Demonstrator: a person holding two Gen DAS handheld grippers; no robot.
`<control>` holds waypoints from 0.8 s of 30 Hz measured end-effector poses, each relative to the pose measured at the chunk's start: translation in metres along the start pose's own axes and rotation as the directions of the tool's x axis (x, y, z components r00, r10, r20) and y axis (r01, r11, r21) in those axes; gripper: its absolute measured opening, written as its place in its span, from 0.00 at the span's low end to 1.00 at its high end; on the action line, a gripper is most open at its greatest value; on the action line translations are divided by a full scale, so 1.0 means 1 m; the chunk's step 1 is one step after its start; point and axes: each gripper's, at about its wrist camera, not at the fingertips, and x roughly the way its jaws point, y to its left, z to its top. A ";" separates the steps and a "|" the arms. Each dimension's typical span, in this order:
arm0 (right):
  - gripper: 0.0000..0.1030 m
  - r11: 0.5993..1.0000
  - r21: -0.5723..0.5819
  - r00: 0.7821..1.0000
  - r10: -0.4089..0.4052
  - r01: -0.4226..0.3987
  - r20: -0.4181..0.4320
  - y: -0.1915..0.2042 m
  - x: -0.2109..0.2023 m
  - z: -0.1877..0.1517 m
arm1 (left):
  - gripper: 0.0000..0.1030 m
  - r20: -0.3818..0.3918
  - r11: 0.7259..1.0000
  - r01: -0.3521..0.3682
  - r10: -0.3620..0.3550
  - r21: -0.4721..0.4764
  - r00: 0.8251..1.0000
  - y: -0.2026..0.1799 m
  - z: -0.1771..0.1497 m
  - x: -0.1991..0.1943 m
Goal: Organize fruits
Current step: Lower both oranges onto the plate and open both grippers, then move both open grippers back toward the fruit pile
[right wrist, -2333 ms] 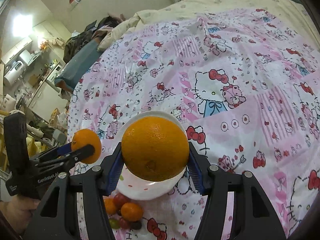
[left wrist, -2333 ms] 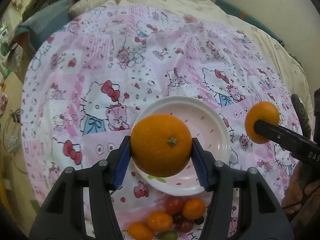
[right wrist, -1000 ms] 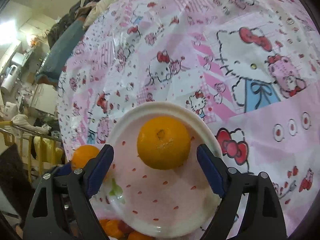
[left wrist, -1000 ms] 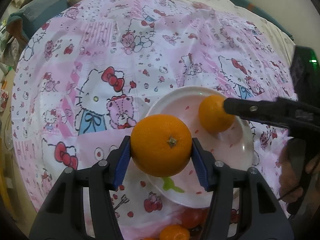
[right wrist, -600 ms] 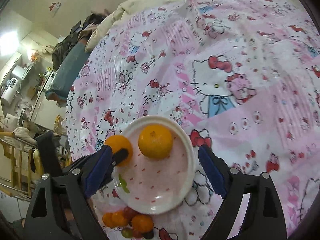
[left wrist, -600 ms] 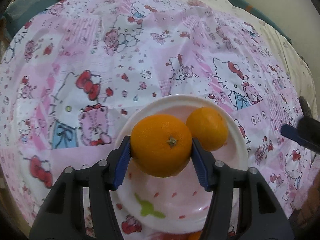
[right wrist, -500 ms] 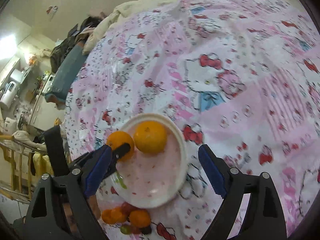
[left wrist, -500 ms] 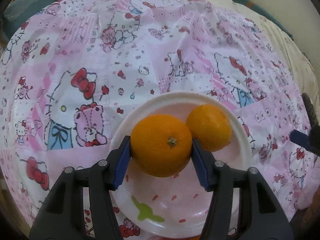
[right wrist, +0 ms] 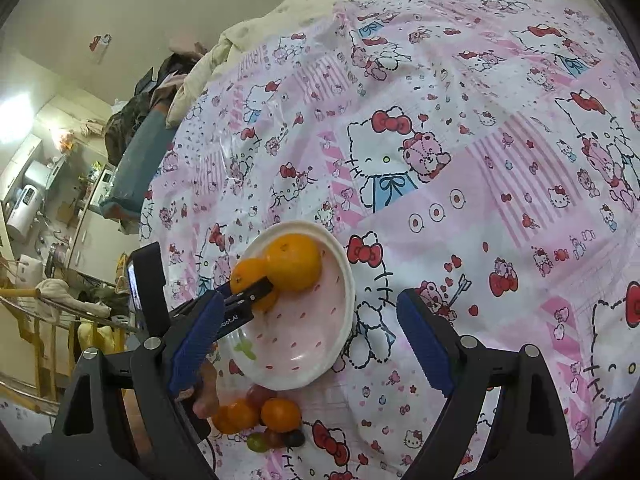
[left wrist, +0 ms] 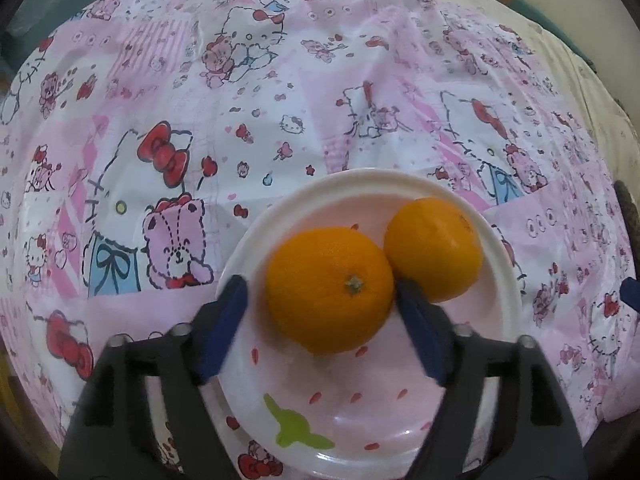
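oranges on plate point(left wrist: 504, 268): 2 — first orange point(left wrist: 330, 290), second orange point(left wrist: 434, 250) | small fruits just beside plate: several, count unclear point(right wrist: 264, 420)

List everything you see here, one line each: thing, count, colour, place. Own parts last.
Cloth: one, pink and white cartoon print, spread under everything.
Bedding: one, cream, beyond the cloth's far edge.
Plate: one, white rim, pink inside with red specks, on the cloth.
Oranges: two, orange, on the plate, touching each other.
Small fruits: one heap of several, orange, red, green and dark, on the cloth beside the plate.
Left tool: black with blue pads, open around the nearer orange.
Right tool: black with blue pads, open, empty, above the plate.
Hand: one, gripping the left tool.
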 end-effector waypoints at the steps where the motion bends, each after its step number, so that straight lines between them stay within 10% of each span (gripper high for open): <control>1: 0.88 1.000 -0.007 1.000 0.004 -0.004 0.001 0.001 -0.001 0.000 | 0.85 0.008 1.000 0.006 -0.006 0.003 1.000 0.001 0.000 -0.003; 24: 0.88 0.994 -0.105 0.999 0.022 -0.024 -0.025 0.028 -0.012 -0.034 | 0.87 0.163 0.996 -0.059 0.068 -0.060 0.984 0.004 -0.046 -0.117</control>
